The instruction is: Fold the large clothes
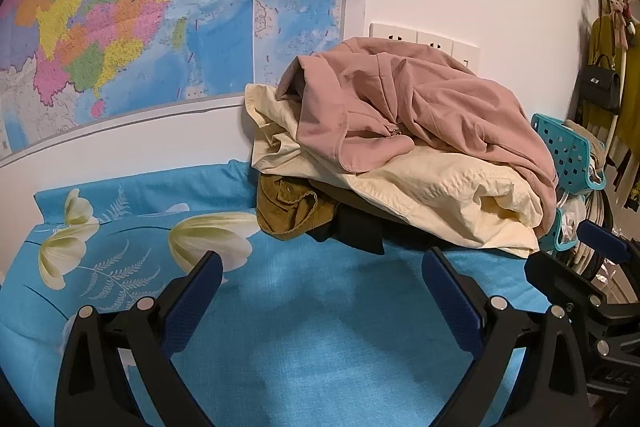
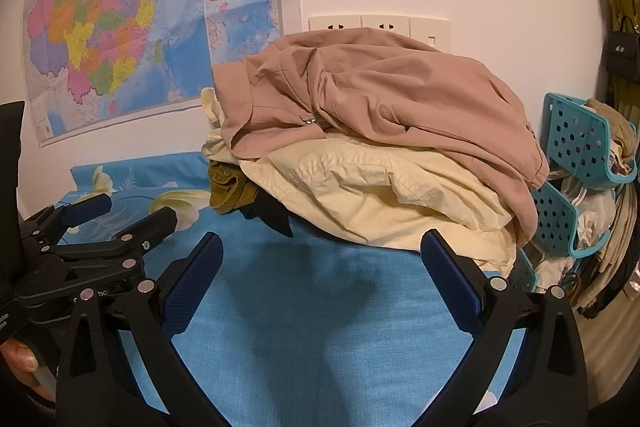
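Note:
A heap of clothes lies at the far side of the blue flowered bed sheet [image 1: 304, 307] [image 2: 312, 307]. On top is a dusty pink zip jacket [image 1: 420, 107] [image 2: 380, 91]. Under it sits a cream garment [image 1: 432, 195] [image 2: 360, 195], with an olive-brown piece [image 1: 288, 207] [image 2: 228, 191] and a black one [image 1: 356, 231] [image 2: 272, 215] at the bottom. My left gripper [image 1: 322, 269] [image 2: 124, 211] is open, short of the heap, holding nothing. My right gripper [image 2: 322, 251] [image 1: 568, 243] is open too, just in front of the cream garment.
A coloured map [image 1: 140, 19] [image 2: 132, 27] and wall sockets [image 1: 424, 39] [image 2: 380, 27] are behind the heap. Teal perforated baskets [image 1: 572, 147] [image 2: 580, 139] stand at the bed's right end. Hanging clothes and a black handbag [image 1: 600, 87] are at far right. A person's hand [image 2: 24, 363] holds the left gripper.

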{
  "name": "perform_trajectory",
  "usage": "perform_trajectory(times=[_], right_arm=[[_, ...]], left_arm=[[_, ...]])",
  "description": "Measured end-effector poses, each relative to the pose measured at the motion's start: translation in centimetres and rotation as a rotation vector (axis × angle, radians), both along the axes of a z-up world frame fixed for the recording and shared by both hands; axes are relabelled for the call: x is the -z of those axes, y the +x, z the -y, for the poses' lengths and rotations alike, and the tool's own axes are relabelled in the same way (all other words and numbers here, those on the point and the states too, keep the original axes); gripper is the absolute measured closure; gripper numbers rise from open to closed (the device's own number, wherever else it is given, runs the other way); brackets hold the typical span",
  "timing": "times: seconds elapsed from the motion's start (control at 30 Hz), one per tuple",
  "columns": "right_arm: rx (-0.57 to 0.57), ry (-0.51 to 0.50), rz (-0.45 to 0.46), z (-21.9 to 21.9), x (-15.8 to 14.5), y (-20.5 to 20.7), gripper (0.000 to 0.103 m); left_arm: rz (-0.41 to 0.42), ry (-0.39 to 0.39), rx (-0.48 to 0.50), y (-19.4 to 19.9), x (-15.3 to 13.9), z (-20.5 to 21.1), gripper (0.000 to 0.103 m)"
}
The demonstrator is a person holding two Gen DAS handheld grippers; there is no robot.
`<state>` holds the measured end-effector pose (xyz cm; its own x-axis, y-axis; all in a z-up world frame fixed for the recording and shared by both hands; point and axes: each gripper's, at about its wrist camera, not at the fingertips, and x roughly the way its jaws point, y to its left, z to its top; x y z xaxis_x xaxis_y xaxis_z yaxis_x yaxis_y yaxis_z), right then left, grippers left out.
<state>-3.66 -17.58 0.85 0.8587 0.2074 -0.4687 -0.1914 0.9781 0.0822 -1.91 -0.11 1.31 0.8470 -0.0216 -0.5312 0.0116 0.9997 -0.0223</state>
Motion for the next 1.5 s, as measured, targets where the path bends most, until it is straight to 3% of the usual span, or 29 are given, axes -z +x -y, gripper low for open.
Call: perform_trajectory(times=[1.5], right_arm=[[0.014,-0.043,-0.009,-0.12,-0.39,-0.35,0.005]], left_arm=[[-0.013,-0.015,0.003,-0.29,0.31,0.15,0.007]])
